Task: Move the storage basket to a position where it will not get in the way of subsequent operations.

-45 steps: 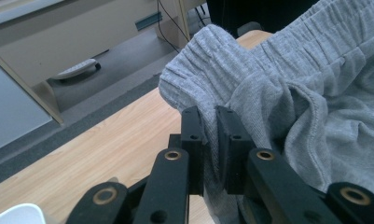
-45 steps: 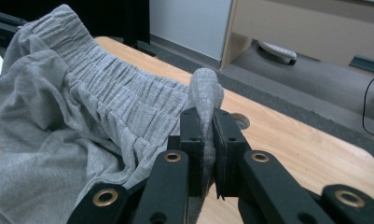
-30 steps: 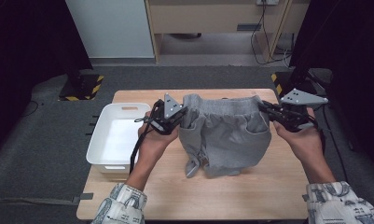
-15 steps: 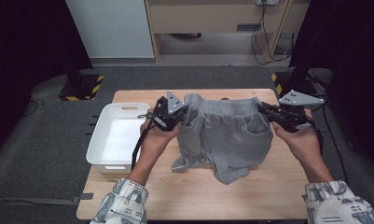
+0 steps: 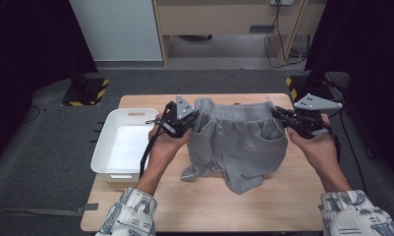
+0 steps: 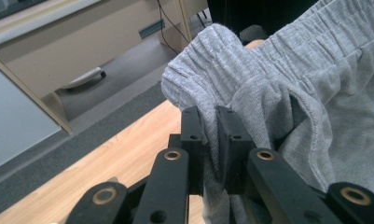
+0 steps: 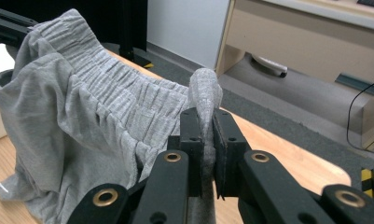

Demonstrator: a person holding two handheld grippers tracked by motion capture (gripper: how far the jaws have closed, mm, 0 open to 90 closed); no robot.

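A pair of grey shorts (image 5: 239,142) hangs by its elastic waistband above the wooden table (image 5: 194,201), legs drooping onto the board. My left gripper (image 5: 193,117) is shut on the waistband's left corner; in the left gripper view (image 6: 210,126) the grey cloth (image 6: 287,84) is pinched between the black jaws. My right gripper (image 5: 277,114) is shut on the waistband's right corner, and in the right gripper view (image 7: 206,122) a fold of the shorts (image 7: 82,107) sticks up between its jaws. The waistband is stretched fairly straight between the two.
A white bin (image 5: 121,145) stands on the table's left end, beside my left hand. Behind the table are grey floor, a wooden cabinet (image 5: 224,19) and cables. Bare wood lies in front of the shorts.
The shorts have swung: the hanging legs shifted rightward and the cloth spread wider between the grippers. Both hands stayed nearly where they were, still clamped on the waistband.
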